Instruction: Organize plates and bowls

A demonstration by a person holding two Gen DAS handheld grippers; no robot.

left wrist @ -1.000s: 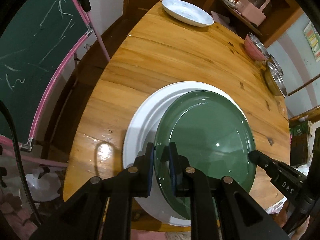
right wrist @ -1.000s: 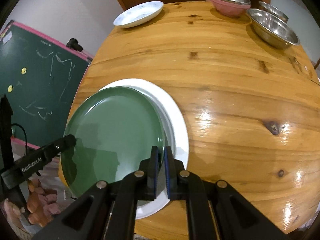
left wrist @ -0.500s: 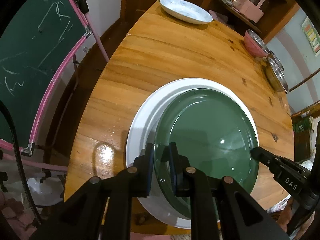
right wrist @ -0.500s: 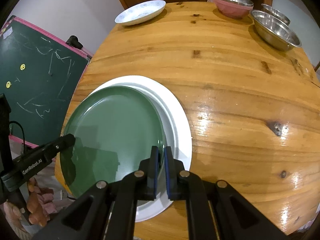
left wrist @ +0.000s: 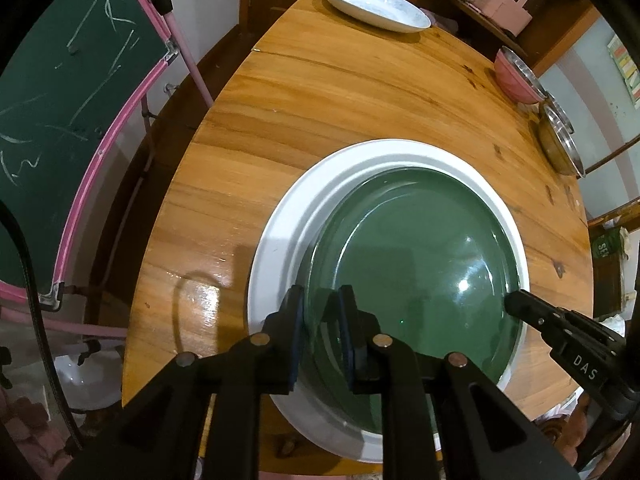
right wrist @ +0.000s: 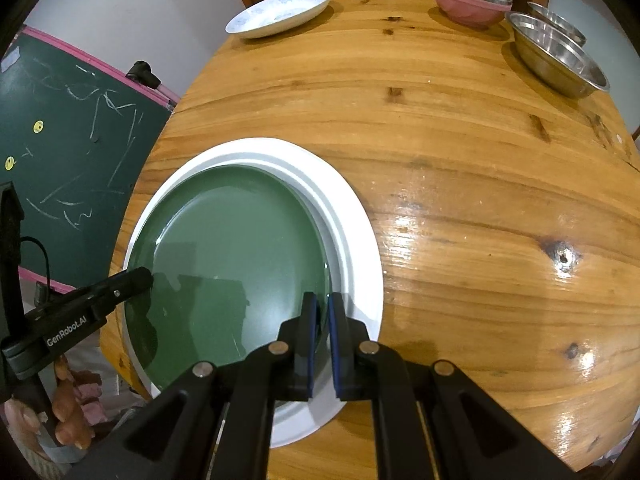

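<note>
Green plate (left wrist: 420, 256) sits inside the larger white plate (left wrist: 280, 232) near our edge of the wooden table (left wrist: 320, 92); we clamp its rim from opposite sides, left gripper (left wrist: 320, 332) and right gripper (right wrist: 323, 340) both pinching it. Bowls (right wrist: 556, 52) stand well apart.

A glossy green plate (left wrist: 420, 264) is seen on a smooth white plate (left wrist: 280, 232). The table (right wrist: 460, 184) is varnished knotty wood. Shiny metal bowls (right wrist: 556, 56) sit far ahead.
</note>
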